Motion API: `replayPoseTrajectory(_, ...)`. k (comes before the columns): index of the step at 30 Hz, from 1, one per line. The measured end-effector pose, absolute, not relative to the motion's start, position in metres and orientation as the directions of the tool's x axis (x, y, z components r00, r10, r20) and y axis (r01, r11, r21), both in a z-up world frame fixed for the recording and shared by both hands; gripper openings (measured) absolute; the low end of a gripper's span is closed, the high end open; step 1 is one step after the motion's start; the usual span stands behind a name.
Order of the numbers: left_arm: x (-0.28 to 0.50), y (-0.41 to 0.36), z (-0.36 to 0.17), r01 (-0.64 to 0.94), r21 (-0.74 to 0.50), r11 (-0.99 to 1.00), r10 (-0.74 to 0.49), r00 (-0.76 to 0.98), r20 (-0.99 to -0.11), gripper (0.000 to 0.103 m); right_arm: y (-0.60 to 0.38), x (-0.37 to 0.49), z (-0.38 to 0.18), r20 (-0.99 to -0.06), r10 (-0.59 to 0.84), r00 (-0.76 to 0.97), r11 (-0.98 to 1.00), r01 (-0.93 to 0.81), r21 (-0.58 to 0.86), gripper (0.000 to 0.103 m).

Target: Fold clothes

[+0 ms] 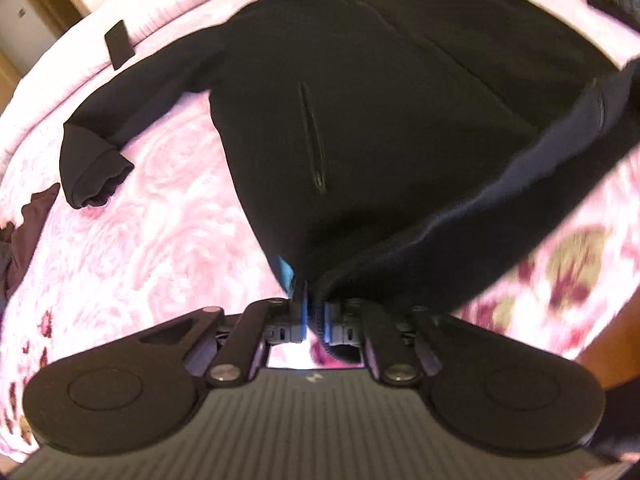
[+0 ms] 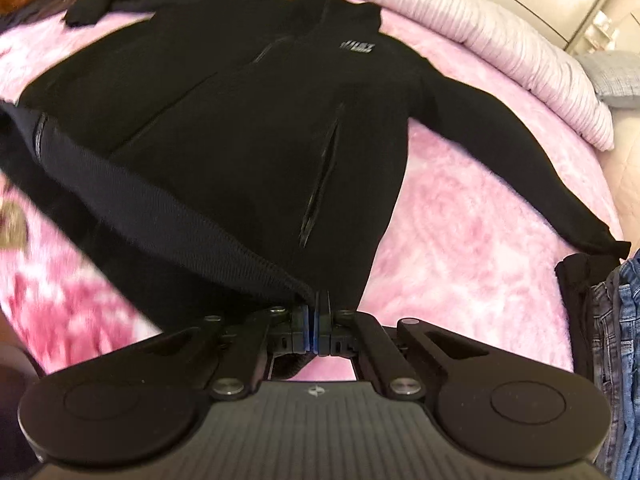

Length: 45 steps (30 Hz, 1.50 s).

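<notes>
Black zip-front fleece jacket (image 1: 380, 92) with a small grey chest logo lies front-up on the pink floral bedspread (image 1: 160, 216), collar away from me, both sleeves spread out to the sides. My left gripper (image 1: 316, 316) is clamped on the ribbed hem at its left corner, blue pads pinching the cloth; my right gripper (image 2: 318, 320) is clamped on the hem at the other corner, pads pressed together with fabric between. The hem band between the two is raised off the bed and runs taut from one grip to the other. Step in hand, as I judge it: holding the bottom edge by both corners, which fits either laying the jacket out flat or carrying the hem up toward the collar for a fold; the views don't settle which. Whichever it is, both grips need to stay even so the hem stays straight and the body doesn't bunch, and the sleeves lie out wide, so they need dealing with for a neat fold. Around: a small black rectangular object (image 1: 119, 44) lies on the bed just off the left sleeve, dark brownish clothes (image 1: 28, 224) at the left bed edge, a stack of blue denim and dark garments (image 2: 608, 320) close to the right cuff, a pale lilac ribbed pillow (image 2: 532, 60) beyond the right sleeve. The stack crowds the right cuff; nothing lies on the jacket body.
</notes>
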State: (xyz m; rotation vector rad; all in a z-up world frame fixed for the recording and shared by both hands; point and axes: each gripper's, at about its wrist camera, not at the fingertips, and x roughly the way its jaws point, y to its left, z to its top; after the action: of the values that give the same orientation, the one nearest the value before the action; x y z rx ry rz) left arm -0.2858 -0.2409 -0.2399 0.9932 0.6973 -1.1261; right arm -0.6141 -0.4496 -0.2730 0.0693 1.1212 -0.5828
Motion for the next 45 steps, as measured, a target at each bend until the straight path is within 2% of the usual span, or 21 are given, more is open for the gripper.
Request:
replayPoseTrajectory(2, -0.284, -0.234, -0.247, 0.951, 0.281, 0.125, -0.394, 0.308, -0.866, 0.027, -0.445, -0.619, -0.279, -0.873, -0.395, 0.285, 0.849, 0.477, -0.229, 0.002)
replayPoseTrajectory(3, -0.281, -0.231, -0.251, 0.95, 0.279, 0.141, -0.393, 0.312, -0.865, 0.029, -0.444, -0.622, -0.282, -0.874, -0.397, 0.28, 0.843, 0.487, -0.227, 0.019)
replayPoseTrajectory(4, -0.28, -0.23, -0.253, 0.949, 0.273, 0.155, -0.395, 0.313, -0.864, 0.029, -0.443, -0.624, -0.285, -0.872, -0.407, 0.273, 0.832, 0.504, -0.23, 0.043)
replayPoseTrajectory(6, -0.277, -0.23, -0.254, 0.948, 0.241, 0.206, -0.395, 0.306, -0.866, 0.029, -0.444, -0.63, -0.292, -0.867, -0.425, 0.26, 0.803, 0.55, -0.229, 0.057)
replayPoseTrajectory(8, -0.273, -0.23, -0.254, 0.942, 0.196, 0.273, -0.395, 0.296, -0.87, 0.026, -0.45, -0.637, -0.297, -0.871, -0.412, 0.269, 0.769, 0.615, -0.174, 0.057)
replayPoseTrajectory(10, -0.271, -0.231, -0.252, 0.933, 0.149, 0.326, -0.405, 0.281, -0.87, 0.011, -0.456, -0.641, -0.298, -0.874, -0.389, 0.293, 0.728, 0.679, -0.096, 0.051)
replayPoseTrajectory(11, -0.27, -0.232, -0.25, 0.929, 0.13, 0.346, -0.414, 0.276, -0.867, 0.011, -0.459, -0.641, -0.297, -0.874, -0.371, 0.315, 0.712, 0.7, -0.05, 0.045)
replayPoseTrajectory(13, -0.269, -0.232, -0.246, 0.916, 0.08, 0.394, -0.438, 0.263, -0.86, 0.011, -0.463, -0.642, -0.295, -0.869, -0.341, 0.359, 0.682, 0.731, 0.035, 0.027)
replayPoseTrajectory(17, -0.261, -0.23, -0.241, 0.876, -0.009, 0.483, -0.456, 0.243, -0.856, 0.015, -0.464, -0.643, -0.293, -0.859, -0.313, 0.404, 0.627, 0.768, 0.132, 0.027)
replayPoseTrajectory(18, -0.26, -0.23, -0.243, 0.869, -0.025, 0.494, -0.451, 0.232, -0.862, 0.02, -0.465, -0.643, -0.294, -0.858, -0.309, 0.41, 0.612, 0.776, 0.151, 0.027)
replayPoseTrajectory(20, -0.261, -0.233, -0.246, 0.868, -0.022, 0.497, -0.438, 0.229, -0.869, 0.021, -0.465, -0.641, -0.298, -0.867, -0.304, 0.395, 0.609, 0.78, 0.142, 0.022)
replayPoseTrajectory(22, -0.262, -0.235, -0.246, 0.869, -0.002, 0.495, -0.418, 0.236, -0.877, 0.001, -0.466, -0.64, -0.296, -0.881, -0.306, 0.36, 0.637, 0.765, 0.091, 0.005)
replayPoseTrajectory(24, -0.263, -0.233, -0.24, 0.872, 0.012, 0.489, -0.397, 0.235, -0.887, 0.001, -0.468, -0.645, -0.288, -0.897, -0.3, 0.326, 0.67, 0.741, 0.046, 0.003)
replayPoseTrajectory(30, -0.267, -0.229, -0.236, 0.895, 0.042, 0.443, -0.369, 0.226, -0.901, 0.002, -0.468, -0.647, -0.288, -0.921, -0.273, 0.279, 0.713, 0.702, 0.001, 0.003)
replayPoseTrajectory(33, -0.269, -0.227, -0.234, 0.906, 0.057, 0.419, -0.355, 0.221, -0.908, 0.002, -0.467, -0.638, -0.289, -0.927, -0.265, 0.265, 0.732, 0.681, -0.015, 0.007)
replayPoseTrajectory(38, -0.273, -0.223, -0.231, 0.922, 0.08, 0.378, -0.331, 0.215, -0.919, 0.002, -0.463, -0.644, -0.282, -0.937, -0.248, 0.247, 0.75, 0.66, -0.025, 0.006)
replayPoseTrajectory(41, -0.275, -0.222, -0.227, 0.944, 0.096, 0.317, -0.292, 0.193, -0.937, 0.006, -0.458, -0.648, -0.275, -0.944, -0.242, 0.223, 0.758, 0.651, -0.04, 0.007)
replayPoseTrajectory(44, -0.27, -0.208, -0.215, 0.952, 0.12, 0.282, -0.276, 0.2, -0.94, 0.018, -0.45, -0.643, -0.263, -0.95, -0.259, 0.176, 0.771, 0.629, -0.094, 0.017)
replayPoseTrajectory(45, -0.264, -0.202, -0.21, 0.95, 0.13, 0.285, -0.273, 0.21, -0.939, 0.021, -0.447, -0.641, -0.258, -0.947, -0.274, 0.169, 0.771, 0.627, -0.111, 0.025)
